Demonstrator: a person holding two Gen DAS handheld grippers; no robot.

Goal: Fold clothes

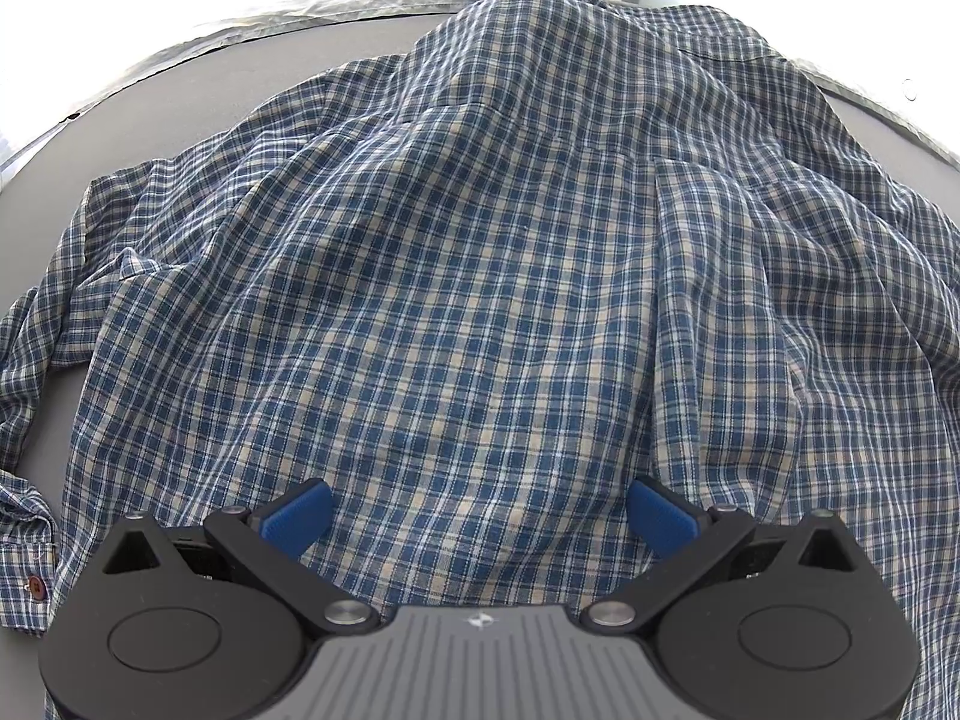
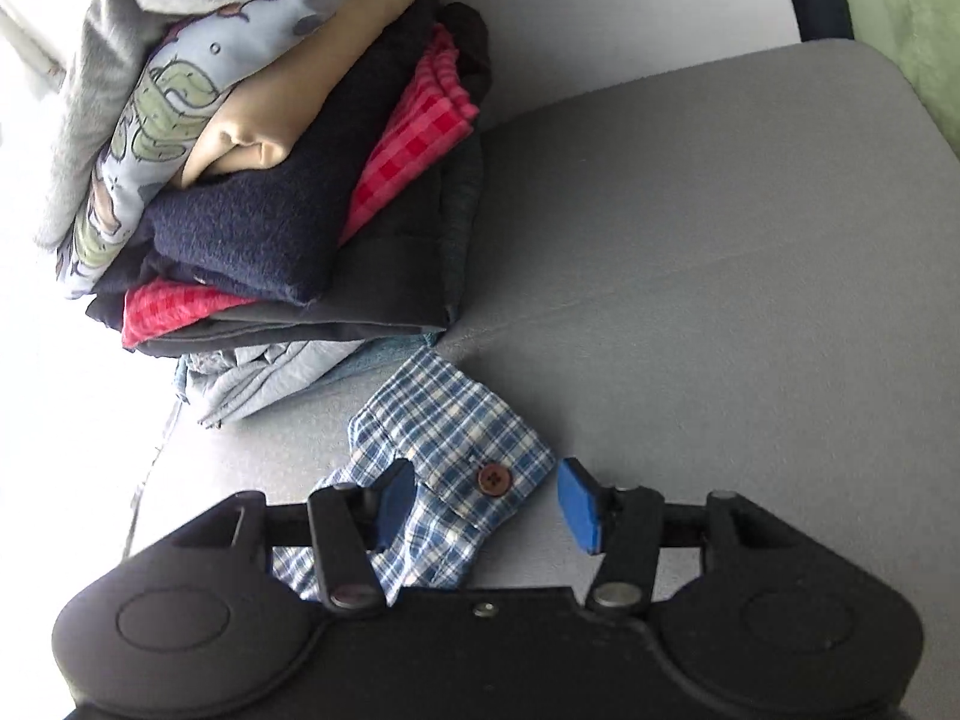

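A blue, white and tan plaid shirt (image 1: pixel 468 276) lies spread and rumpled on the grey table (image 1: pixel 288 66), filling the left wrist view. Its left sleeve (image 1: pixel 36 360) trails off to the left, with a brown button near the cuff. My left gripper (image 1: pixel 480 516) is open, low over the shirt's near part, holding nothing. In the right wrist view the other plaid cuff (image 2: pixel 456 444), with a brown button, lies on the grey table (image 2: pixel 720 252). My right gripper (image 2: pixel 486 504) is open around that cuff, with blue pads on each side.
A tall stack of folded clothes (image 2: pixel 276 180) stands at the table's far left corner in the right wrist view, just behind the cuff. A green cloth (image 2: pixel 900 18) shows past the table's far right corner. The table's far edge (image 1: pixel 180 57) curves behind the shirt.
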